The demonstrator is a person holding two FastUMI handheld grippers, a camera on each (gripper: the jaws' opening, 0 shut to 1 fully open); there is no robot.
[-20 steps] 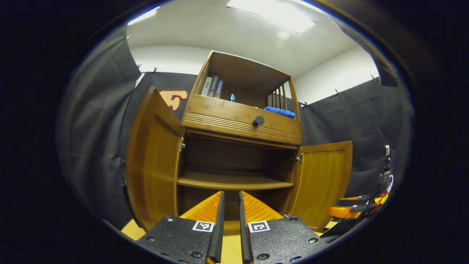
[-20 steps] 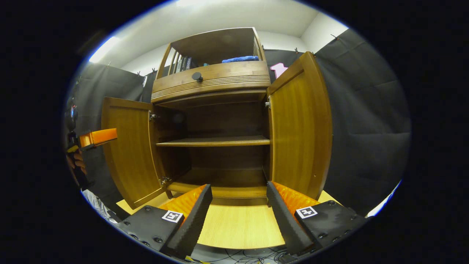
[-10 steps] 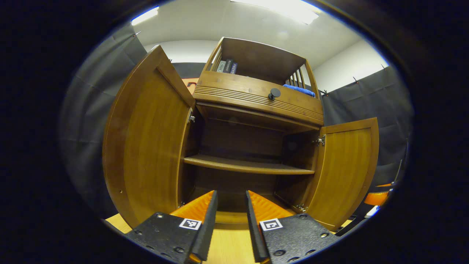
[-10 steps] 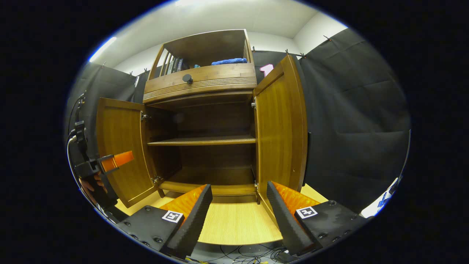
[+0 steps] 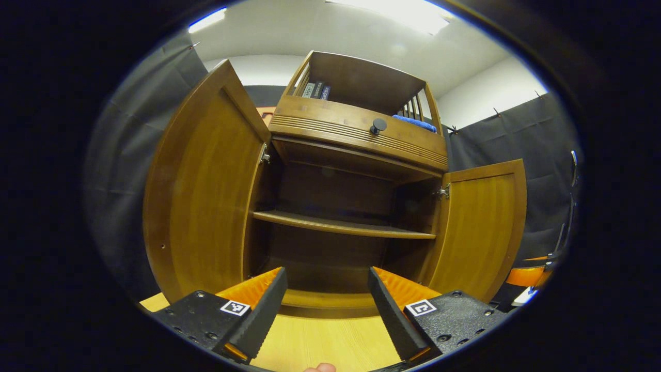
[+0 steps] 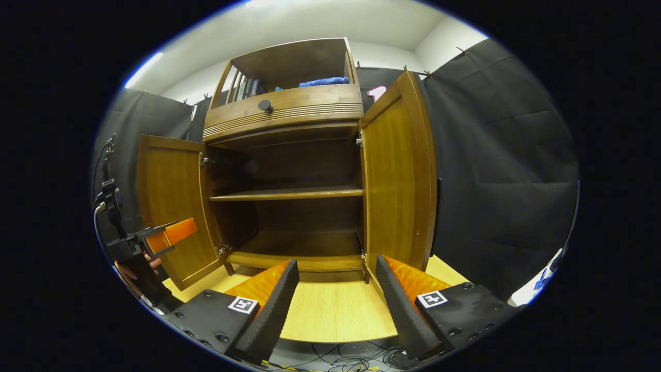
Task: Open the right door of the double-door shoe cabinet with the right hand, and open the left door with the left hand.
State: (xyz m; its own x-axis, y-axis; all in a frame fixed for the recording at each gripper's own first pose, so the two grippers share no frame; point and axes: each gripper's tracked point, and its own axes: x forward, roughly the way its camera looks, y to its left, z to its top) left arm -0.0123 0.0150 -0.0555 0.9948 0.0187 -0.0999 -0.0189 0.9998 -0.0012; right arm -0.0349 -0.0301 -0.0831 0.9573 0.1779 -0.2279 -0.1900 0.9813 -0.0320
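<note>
Shoe cabinet, shown standing on the pale wooden tabletop directly ahead of both tongs, with its two lower doors swung wide. The right door stood out from its hinges at the cabinet's right side, and the left door likewise at the left, so that the middle shelf and the cabinet's floor lay exposed; no shoes were visible inside. Judged from this, both openings appeared complete. The doors were flat, rigid wooden panels on small metal hinges; they would probably swing with little force but carry some weight, and the varnished faces looked smooth enough to slip between the fingers. No handle showed on either inner face. The free vertical edge, far from the hinges, seemed the best place to take hold, since leverage is greatest there. Above the doors ran a drawer front with a dark round knob, and over it an open top shelf holding books and a folded blue cloth. The left tongs were spread wide and held nothing. The right tongs were also parted and empty, well short of the cabinet. In the right gripper view the left tongs appeared again, held in a hand just beside the left door.
</note>
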